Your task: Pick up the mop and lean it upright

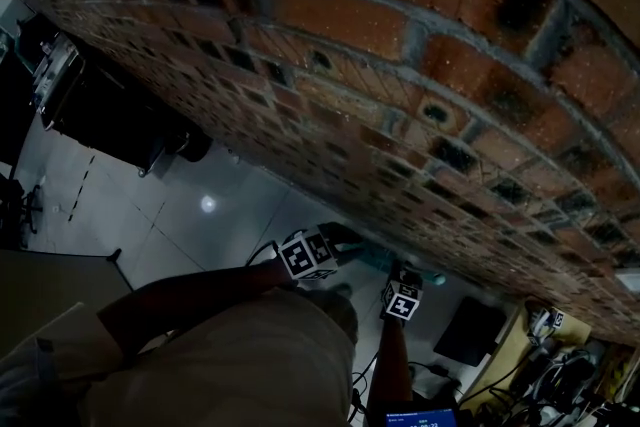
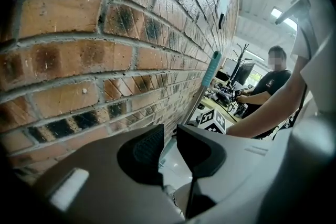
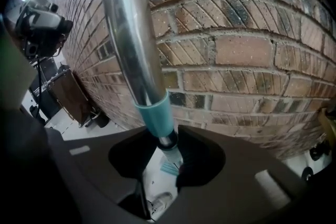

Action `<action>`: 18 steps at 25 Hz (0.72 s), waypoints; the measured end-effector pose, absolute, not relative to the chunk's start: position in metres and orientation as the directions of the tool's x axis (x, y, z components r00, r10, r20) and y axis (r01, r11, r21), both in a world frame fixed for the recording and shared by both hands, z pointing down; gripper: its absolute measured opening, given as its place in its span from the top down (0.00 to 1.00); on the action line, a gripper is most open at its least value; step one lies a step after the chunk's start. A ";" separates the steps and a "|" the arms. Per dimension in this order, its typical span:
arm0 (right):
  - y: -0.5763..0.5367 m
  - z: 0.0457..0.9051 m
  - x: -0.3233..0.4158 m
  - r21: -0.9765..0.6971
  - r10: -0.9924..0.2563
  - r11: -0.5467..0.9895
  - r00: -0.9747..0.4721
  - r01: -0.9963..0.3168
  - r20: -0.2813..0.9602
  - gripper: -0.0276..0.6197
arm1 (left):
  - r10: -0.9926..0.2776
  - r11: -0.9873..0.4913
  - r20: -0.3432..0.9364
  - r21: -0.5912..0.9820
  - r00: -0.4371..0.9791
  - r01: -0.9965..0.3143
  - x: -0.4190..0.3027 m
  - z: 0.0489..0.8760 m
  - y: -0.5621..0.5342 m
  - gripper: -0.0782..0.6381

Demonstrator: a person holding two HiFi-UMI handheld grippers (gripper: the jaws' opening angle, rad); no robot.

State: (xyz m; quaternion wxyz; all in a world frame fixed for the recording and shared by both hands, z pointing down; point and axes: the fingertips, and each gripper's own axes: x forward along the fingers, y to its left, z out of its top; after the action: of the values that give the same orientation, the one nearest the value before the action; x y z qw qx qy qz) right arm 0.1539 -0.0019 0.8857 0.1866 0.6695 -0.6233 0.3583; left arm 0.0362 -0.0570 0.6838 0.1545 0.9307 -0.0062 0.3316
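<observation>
The mop's silver pole point(image 3: 128, 34) runs down along the brick wall point(image 3: 247, 55) to a teal collar point(image 3: 156, 113). Its teal head point(image 3: 169, 167) lies on the pale floor below. My right gripper point(image 3: 167, 136) is shut on the thin section just under the collar. In the left gripper view the pole point(image 2: 202, 97) leans by the wall with its teal end point(image 2: 215, 57) up, and the right gripper's marker cube point(image 2: 212, 120) sits on it. My left gripper point(image 2: 170, 131) is close to the wall, jaws slightly apart, only floor showing between them. Both marker cubes point(image 1: 308, 255) point(image 1: 403, 300) appear dimly in the head view.
The brick wall point(image 1: 400, 65) fills most of the head view. A dark cabinet point(image 1: 110, 120) stands against it further along. A desk with cables and gear point(image 1: 560, 365) is at the lower right, near a black mat point(image 1: 470, 330). A person point(image 2: 265, 84) sits at a desk behind.
</observation>
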 end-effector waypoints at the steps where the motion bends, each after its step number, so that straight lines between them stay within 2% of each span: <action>1: -0.001 0.890 0.154 -0.195 -0.693 -0.152 -0.036 -0.969 0.720 0.76 | 0.088 -0.953 0.623 0.279 0.778 -0.116 0.036 0.684 -0.058 0.76; 18: 0.002 0.942 0.168 -0.207 -0.640 -0.193 -0.037 -0.959 0.768 0.76 | 0.041 -0.959 0.660 0.238 0.750 -0.156 0.021 0.691 -0.070 0.76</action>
State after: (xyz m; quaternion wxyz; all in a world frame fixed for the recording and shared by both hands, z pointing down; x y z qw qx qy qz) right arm 0.1680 0.0016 0.9423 0.2021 0.6639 -0.6021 0.3948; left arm 0.0205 -0.0701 0.6913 0.1402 0.9250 -0.0309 0.3519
